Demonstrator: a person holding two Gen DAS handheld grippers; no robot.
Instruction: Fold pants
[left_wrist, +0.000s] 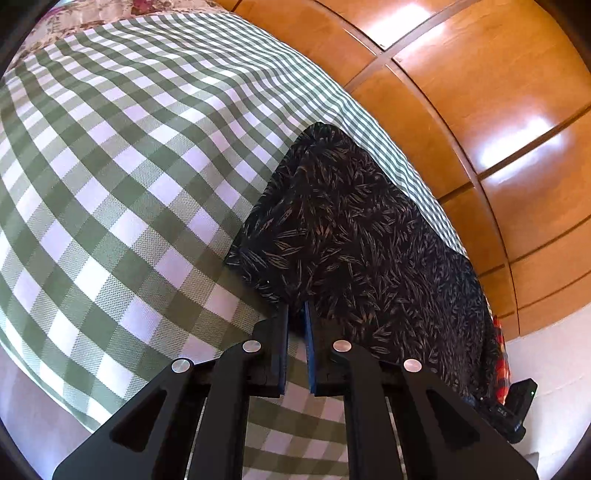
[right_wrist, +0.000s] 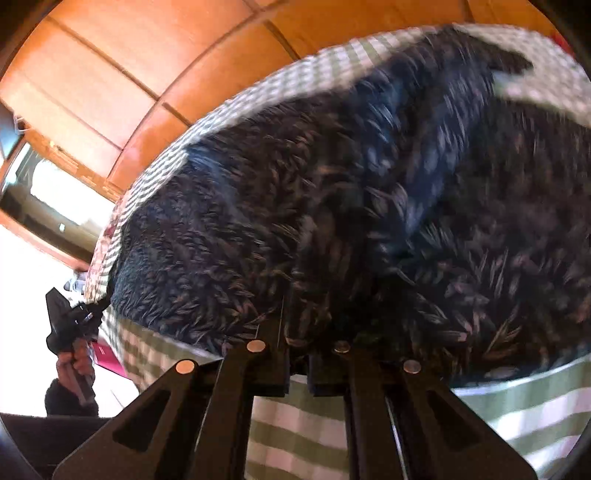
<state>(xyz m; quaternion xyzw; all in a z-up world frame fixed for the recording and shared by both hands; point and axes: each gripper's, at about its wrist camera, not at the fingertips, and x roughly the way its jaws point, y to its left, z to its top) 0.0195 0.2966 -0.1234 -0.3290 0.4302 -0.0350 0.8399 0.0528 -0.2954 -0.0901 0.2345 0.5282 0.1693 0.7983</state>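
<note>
Two blue-padded fingers of the left gripper (left_wrist: 296, 314) pinch the near hem of the dark leaf-print pants (left_wrist: 354, 236), which run along the far-right edge of the green checked bedcover (left_wrist: 122, 177), beside the wooden wardrobe (left_wrist: 498, 110). In the right wrist view, blurred, the right gripper (right_wrist: 297, 332) clamps a bunched fold of the pants (right_wrist: 332, 192), heaped over the bedcover (right_wrist: 295, 417); the left gripper (right_wrist: 79, 314) shows at the left.

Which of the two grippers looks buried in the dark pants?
The right gripper: pants cover its fingertips. The left gripper's blue pads stay visible.
</note>
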